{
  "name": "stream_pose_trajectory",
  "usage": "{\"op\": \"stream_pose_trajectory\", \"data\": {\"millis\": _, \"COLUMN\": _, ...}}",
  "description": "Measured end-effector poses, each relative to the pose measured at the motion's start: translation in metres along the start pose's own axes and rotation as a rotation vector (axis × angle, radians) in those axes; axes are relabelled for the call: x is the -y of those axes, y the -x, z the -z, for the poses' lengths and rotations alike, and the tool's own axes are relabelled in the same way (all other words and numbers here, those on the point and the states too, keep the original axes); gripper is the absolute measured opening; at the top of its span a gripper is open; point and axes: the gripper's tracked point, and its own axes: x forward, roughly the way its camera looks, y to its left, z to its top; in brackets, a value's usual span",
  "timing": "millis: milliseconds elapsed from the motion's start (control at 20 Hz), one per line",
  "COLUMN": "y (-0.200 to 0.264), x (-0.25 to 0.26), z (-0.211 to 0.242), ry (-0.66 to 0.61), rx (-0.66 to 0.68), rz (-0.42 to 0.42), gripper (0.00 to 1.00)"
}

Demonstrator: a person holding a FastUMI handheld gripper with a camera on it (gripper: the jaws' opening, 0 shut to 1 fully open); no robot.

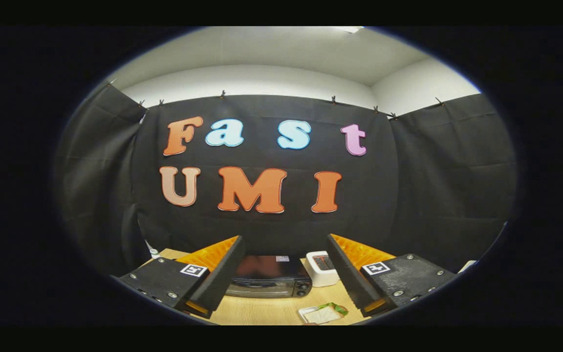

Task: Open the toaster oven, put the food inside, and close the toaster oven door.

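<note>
The gripper [281, 244] hangs above a wooden table [262, 313] with its fingers spread wide and nothing between them. Beyond the fingers, the toaster oven [269, 278] sits with its door closed, a small white appliance [321, 269] just beside it. The food, a sandwich on a white plate [321, 314], lies nearer, close to the right finger

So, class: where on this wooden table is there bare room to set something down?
Bare wood lies between the black toaster oven and the white plate of food, between the open jaws of the gripper. It is crowded by the white box beside the oven.
</note>
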Motion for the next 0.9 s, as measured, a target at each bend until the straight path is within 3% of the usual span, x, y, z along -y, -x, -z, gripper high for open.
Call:
{"op": "stream_pose_trajectory", "data": {"millis": 400, "y": -0.046, "x": -0.027, "z": 0.056, "ry": -0.03, "rx": -0.056, "rz": -0.028, "gripper": 0.99}}
{"op": "stream_pose_trajectory", "data": {"millis": 900, "y": -0.126, "x": -0.091, "z": 0.208, "ry": 0.002, "rx": -0.306, "rz": -0.098, "gripper": 1.0}}
